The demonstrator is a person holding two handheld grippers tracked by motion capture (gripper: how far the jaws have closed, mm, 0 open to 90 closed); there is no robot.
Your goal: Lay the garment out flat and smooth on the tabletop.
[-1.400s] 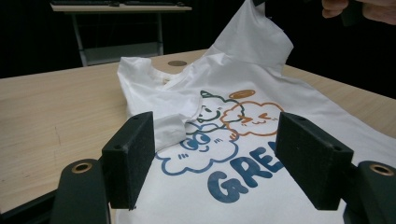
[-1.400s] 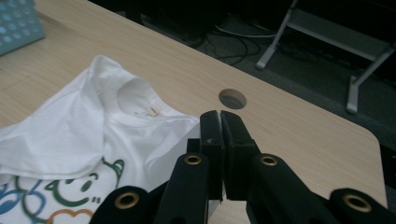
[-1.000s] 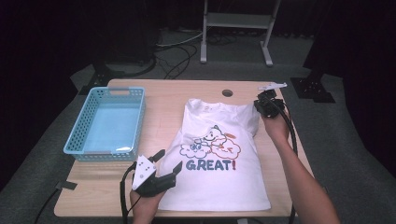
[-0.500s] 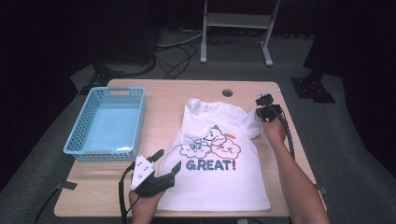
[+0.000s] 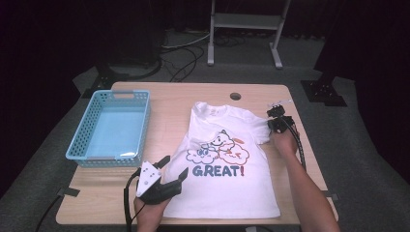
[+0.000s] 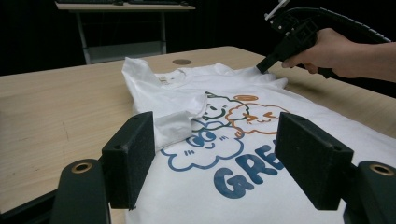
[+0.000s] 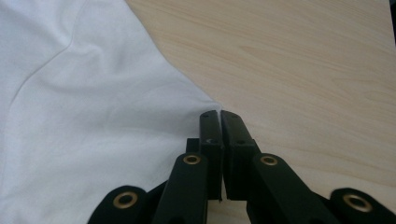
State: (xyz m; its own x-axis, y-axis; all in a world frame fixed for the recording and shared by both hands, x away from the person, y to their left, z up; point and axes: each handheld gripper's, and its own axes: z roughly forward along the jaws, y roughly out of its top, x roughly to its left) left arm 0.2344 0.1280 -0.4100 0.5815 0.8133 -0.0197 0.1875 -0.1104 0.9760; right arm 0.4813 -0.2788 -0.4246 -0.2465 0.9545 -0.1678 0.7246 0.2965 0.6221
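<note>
T-shirt (image 5: 227, 169) flat | right gripper (image 7: 219, 114) at sleeve edge | left gripper (image 5: 169, 169) agape

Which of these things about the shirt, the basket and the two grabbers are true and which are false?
1. The blue basket holds folded clothes. False: nothing lies in it.
2. The left gripper has its fingers wide apart. True.
3. The white T-shirt says GREAT! under cartoon clouds. True.
4. The right gripper is open above the table. False: its fingers are pressed together at the shirt's sleeve edge.
5. The shirt's left sleeve is folded in over its front. True, in the left gripper view.
6. The shirt lies inside the basket. False: it lies on the table beside the basket.
</note>
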